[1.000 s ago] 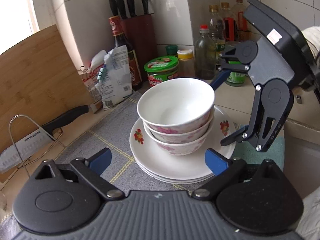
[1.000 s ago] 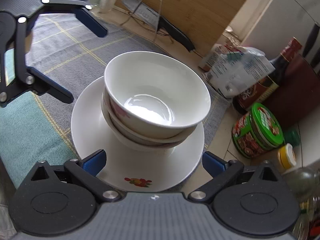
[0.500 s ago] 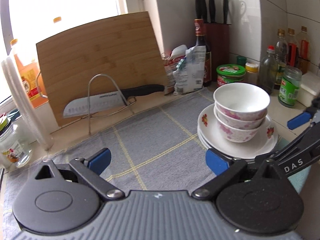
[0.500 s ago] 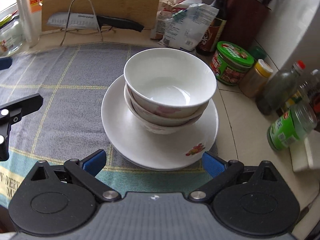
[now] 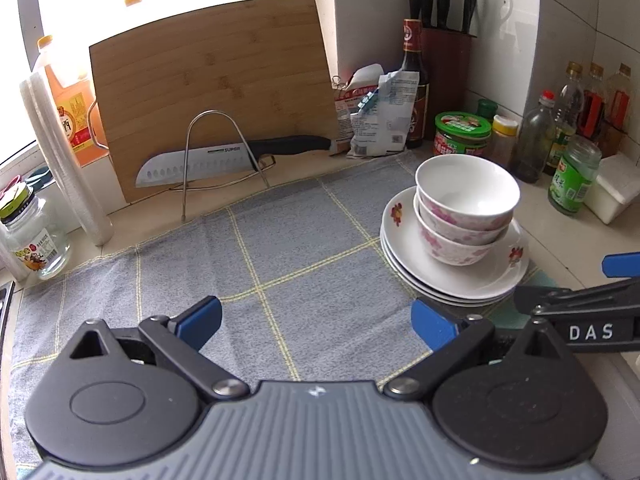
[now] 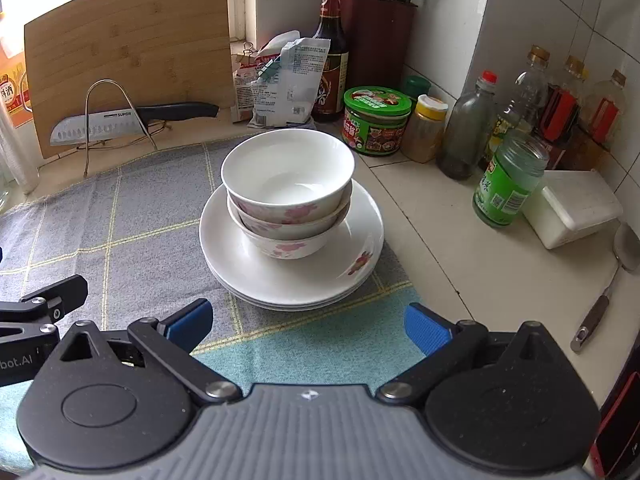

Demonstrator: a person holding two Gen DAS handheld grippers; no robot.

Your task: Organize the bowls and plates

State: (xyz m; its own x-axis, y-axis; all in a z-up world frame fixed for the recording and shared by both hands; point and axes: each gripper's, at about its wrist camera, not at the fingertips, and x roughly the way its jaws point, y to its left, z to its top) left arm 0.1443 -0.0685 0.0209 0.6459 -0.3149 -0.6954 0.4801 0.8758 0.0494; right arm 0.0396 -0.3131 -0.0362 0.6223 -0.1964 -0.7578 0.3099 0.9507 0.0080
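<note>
Three bowls [image 6: 287, 184] are being carried as a nested stack by a pile of plates [image 6: 292, 276], all white with pink flower prints. The pile is sitting on the right part of a grey checked cloth [image 5: 280, 248] that is spread over the counter [image 6: 480, 264], close to the cloth's right edge and just in front of the jars at the back wall.

The left gripper [image 5: 316, 322] is being held wide apart with nothing between its blue fingertips; it is hanging over the cloth, to the left of the plates and clear of them. The right gripper [image 6: 308, 326] is likewise being kept wide and empty, poised above the near edge of the cloth, directly in front of the plates without touching them. Part of the right gripper is being seen at the right edge of the left wrist view.

A cutting board [image 5: 212, 88] is being leaned against the back wall at the far left of the counter, and a knife [image 5: 224, 156] is being held in a wire rack [image 5: 224, 156] in front of it. A green-lidded tub [image 6: 376, 120], a dark sauce bottle [image 6: 330, 52] and a knife block [image 6: 378, 36] are standing in the back corner. A green-labelled jar [image 6: 508, 184] and a white box [image 6: 576, 208] are being kept near the right edge, with a spoon [image 6: 608, 280] lying beside them.
</note>
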